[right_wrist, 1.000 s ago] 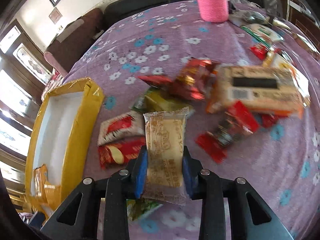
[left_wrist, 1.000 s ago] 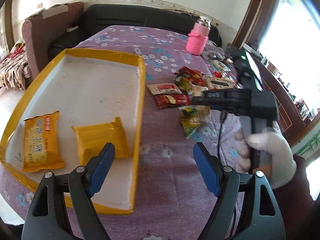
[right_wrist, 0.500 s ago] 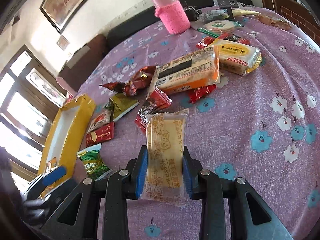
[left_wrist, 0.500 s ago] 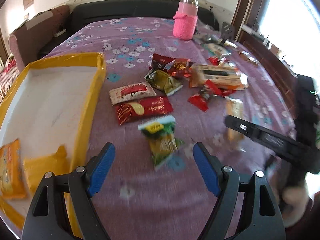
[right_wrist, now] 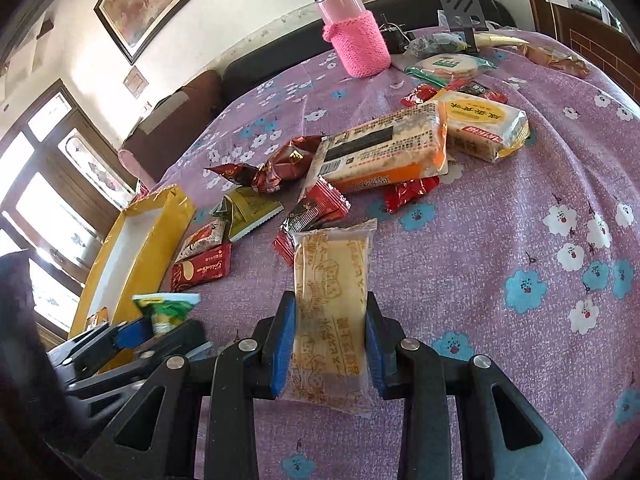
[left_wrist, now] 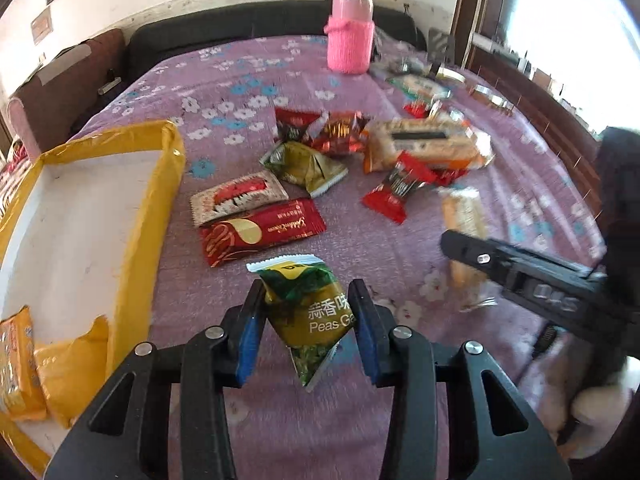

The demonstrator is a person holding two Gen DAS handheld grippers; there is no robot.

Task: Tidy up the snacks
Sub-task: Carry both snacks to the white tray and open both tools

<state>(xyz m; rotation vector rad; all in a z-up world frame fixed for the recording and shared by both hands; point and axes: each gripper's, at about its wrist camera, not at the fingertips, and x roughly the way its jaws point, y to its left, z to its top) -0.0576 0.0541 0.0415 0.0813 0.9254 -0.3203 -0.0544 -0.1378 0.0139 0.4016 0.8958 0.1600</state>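
A green pea packet (left_wrist: 308, 300) stands between the blue pads of my left gripper (left_wrist: 308, 328). Its jaws are closing and both pads touch the packet's sides. My right gripper (right_wrist: 330, 340) is shut on a pale biscuit packet (right_wrist: 330, 280), held upright above the purple flowered cloth (right_wrist: 500, 220). In the right wrist view the left gripper (right_wrist: 160, 324) sits low at the left with the green packet (right_wrist: 166, 310) in it. A yellow-rimmed box (left_wrist: 168, 184) with a white floor lies to the left and holds an orange packet (left_wrist: 16, 360) and a yellow one (left_wrist: 76, 364).
Several loose snacks lie mid-table: a red packet (left_wrist: 260, 232), a white-and-red one (left_wrist: 236, 198), an olive one (left_wrist: 308, 164) and a long cracker pack (left_wrist: 424, 144). A pink-sleeved bottle (left_wrist: 350, 44) stands at the back. A dark sofa (left_wrist: 240, 36) runs behind the table.
My left gripper swung from over the box to the green packet and narrowed around it. My right gripper drew back from the pile with the biscuit packet still in it.
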